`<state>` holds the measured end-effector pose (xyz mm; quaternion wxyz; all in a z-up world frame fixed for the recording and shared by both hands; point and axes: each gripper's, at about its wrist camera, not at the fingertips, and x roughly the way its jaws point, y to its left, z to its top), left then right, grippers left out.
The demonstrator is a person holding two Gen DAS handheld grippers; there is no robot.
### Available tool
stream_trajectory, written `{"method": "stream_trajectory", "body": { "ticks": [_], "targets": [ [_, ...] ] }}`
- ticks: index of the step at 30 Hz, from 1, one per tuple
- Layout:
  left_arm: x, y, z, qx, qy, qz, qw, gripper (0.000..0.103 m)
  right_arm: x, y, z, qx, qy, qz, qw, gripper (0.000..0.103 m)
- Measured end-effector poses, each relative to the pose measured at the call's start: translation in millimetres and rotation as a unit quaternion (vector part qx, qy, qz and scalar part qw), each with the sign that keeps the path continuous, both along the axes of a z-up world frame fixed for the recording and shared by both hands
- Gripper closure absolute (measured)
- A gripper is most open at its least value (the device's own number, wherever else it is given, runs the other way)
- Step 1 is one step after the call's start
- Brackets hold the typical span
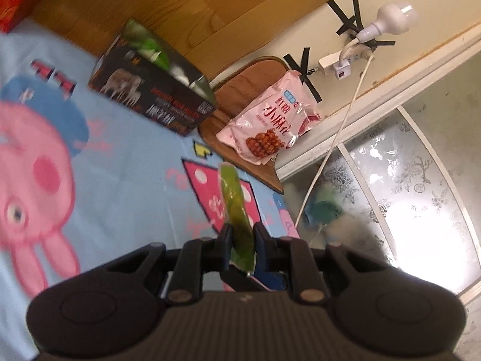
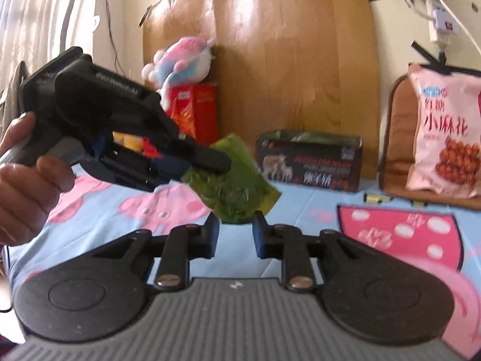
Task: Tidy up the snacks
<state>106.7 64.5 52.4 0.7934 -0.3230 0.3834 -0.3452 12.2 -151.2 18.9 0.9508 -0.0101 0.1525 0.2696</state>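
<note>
My left gripper (image 1: 242,234) is shut on a thin green snack packet (image 1: 231,192), which sticks out forward past its fingertips, above the blue cartoon sheet (image 1: 120,165). In the right wrist view a hand holds that left gripper (image 2: 210,159) at the left, with the green packet (image 2: 237,180) hanging from it. The packet's lower edge sits just beyond my right gripper (image 2: 236,231), whose jaws stand a little apart and press on nothing. A black box (image 1: 150,90) holding more green packets stands by the wooden headboard (image 2: 309,162). A pink snack bag (image 1: 270,120) leans beside it (image 2: 445,138).
The pink bag rests on a brown wooden seat (image 1: 240,90) at the bed's edge. A red box (image 2: 195,111) with a plush toy (image 2: 180,57) on it stands against the headboard (image 2: 285,60). A power strip (image 1: 339,60), cable and lamp bulb (image 1: 393,18) hang on the wall.
</note>
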Motion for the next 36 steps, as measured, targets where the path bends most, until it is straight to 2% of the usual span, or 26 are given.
{"method": "stream_trajectory", "body": {
  "ticks": [6,9,11,14,15,17,20,23,25,26,28,29,31,34,36],
  "targets": [
    [71.6,-25.9,35.8,0.078,-0.059,0.004,0.9952,0.085,48.8,-4.7,20.3,-0.013,-0.037,-0.001,0.999,0.077],
    [119.4,-42.7,49.8,0.125,-0.085,0.021,0.9884,0.081,92.2,-3.3,31.0,-0.024,-0.061,-0.007,0.998,0.077],
    [148.7,-55.4,52.6,0.172,-0.104,0.041,0.9788,0.068,130.2,-1.4,37.8,-0.026,-0.062,-0.017,0.998,0.077],
    [178.1,-66.4,41.3,0.267,-0.117,0.108,0.9506,0.064,183.9,6.6,39.8,-0.049,-0.046,-0.046,0.997,0.076],
    [178.9,-66.4,37.5,0.282,-0.117,0.121,0.9445,0.066,194.4,8.5,36.8,-0.056,-0.041,-0.059,0.996,0.076],
    [168.9,-61.3,33.2,0.287,-0.125,0.136,0.9398,0.066,194.3,4.4,31.4,-0.038,-0.024,-0.057,0.997,0.076],
    [140.0,-53.6,32.0,0.309,-0.151,0.144,0.9279,0.066,162.0,-6.5,21.0,-0.009,-0.02,-0.035,0.999,0.076],
    [109.8,-44.5,33.1,0.316,-0.163,0.141,0.9239,0.063,130.1,-16.7,12.5,0.006,0.0,-0.023,1.0,0.076],
    [98.0,-45.1,29.6,0.334,-0.149,0.138,0.9206,0.062,119.5,-20.1,10.8,0.015,0.024,-0.018,0.999,0.076],
    [96.0,-45.2,26.9,0.337,-0.137,0.133,0.9219,0.062,114.1,-23.4,10.1,0.012,0.028,-0.024,0.999,0.076],
    [96.5,-43.7,19.5,0.324,-0.105,0.118,0.9329,0.062,116.1,-29.3,8.9,0.013,0.048,-0.037,0.998,0.072],
    [99.4,-42.5,13.5,0.312,-0.087,0.11,0.9397,0.062,119.1,-37.2,7.3,0.029,0.071,-0.043,0.996,0.07],
    [108.4,-41.7,-0.7,0.29,-0.054,0.092,0.9509,0.062,130.6,-58.8,0.2,0.099,0.128,-0.061,0.985,0.07],
    [121.6,-39.9,-19.1,0.26,0.005,0.081,0.9621,0.062,146.4,-92.1,-18.6,0.215,0.224,-0.095,0.946,0.069],
    [121.9,-44.0,-26.2,0.252,0.013,0.077,0.9645,0.062,156.8,-101.8,-24.7,0.253,0.248,-0.109,0.929,0.069]
  ]
}}
